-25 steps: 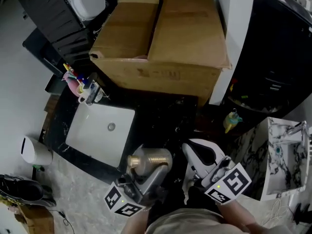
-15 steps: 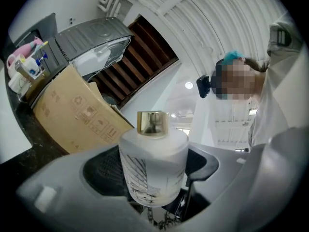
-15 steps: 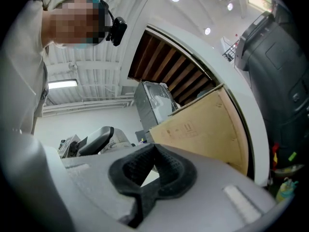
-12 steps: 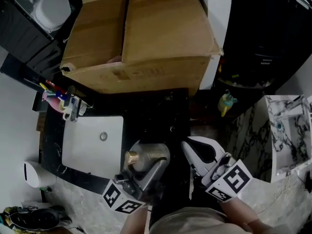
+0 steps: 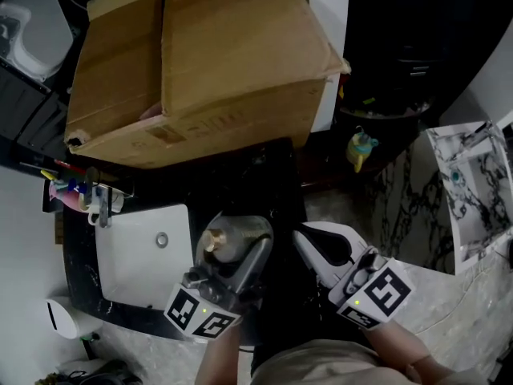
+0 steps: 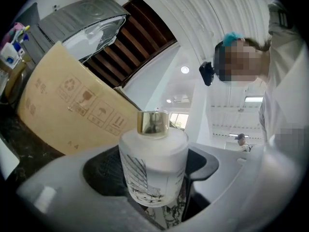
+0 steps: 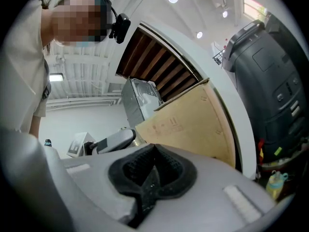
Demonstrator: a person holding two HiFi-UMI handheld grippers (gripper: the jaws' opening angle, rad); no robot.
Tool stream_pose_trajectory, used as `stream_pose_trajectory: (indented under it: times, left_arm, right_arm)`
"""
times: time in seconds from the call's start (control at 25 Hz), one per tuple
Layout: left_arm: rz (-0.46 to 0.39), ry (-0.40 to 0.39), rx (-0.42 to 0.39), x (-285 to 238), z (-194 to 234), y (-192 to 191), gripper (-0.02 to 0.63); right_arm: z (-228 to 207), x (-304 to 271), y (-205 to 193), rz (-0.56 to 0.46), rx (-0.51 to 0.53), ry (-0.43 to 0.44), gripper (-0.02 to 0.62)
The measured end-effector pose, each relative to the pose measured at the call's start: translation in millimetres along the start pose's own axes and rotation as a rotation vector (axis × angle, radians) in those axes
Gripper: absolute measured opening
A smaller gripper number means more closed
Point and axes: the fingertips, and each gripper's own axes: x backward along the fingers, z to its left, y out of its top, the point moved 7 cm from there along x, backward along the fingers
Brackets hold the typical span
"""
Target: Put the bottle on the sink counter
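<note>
Left claw (image 6: 153, 172) clamps the bottle (image 6: 153, 154) upright, gold cap (image 6: 153, 122) uppermost.

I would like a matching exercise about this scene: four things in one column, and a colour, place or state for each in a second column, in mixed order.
Things:
1. bottle
2. right gripper
3. box
4. sink

Descriptions:
a. white, left of the bottle in the head view
b. brown cardboard
c. shut, with nothing in it
d. held in the left gripper

Pairs: 1-d, 2-c, 3-b, 4-a.
</note>
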Motion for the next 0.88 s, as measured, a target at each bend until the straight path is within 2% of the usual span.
stream_pose_trajectory:
  times: [0.2,0.52,0.64,0.76,0.88]
  left_arm:
    - [0.082,-0.01,-0.067,-16.5,17.3,-5.2,0.333]
    - [0.176,0.027,-0.151,-41.2,43.1,-15.2,0.333]
    - [0.208,0.041,-0.157,-50.2,53.2,-22.7,0.333]
    - [0.252,0.023,-0.155,-59.8,62.7,-33.2,0.333]
    - [0.303,0.014,-0.192,-69.0,70.8,-42.6,0.333]
  right_arm:
    - [-6.4,4.6,-3.6,0.007,0.0,-0.046,0.002]
    - [-18.9,5.1,-10.4,0.012,-0.007,-0.1,0.002]
    - [-21.3,4.2,-12.1,0.01,-0.011,-0.114,0.002]
    - [-25.3,4.9,-15.1,0.01,-0.021,-0.129,0.002]
    - [-30.3,4.8,-18.7,0.012,-0.031,-0.142,0.002]
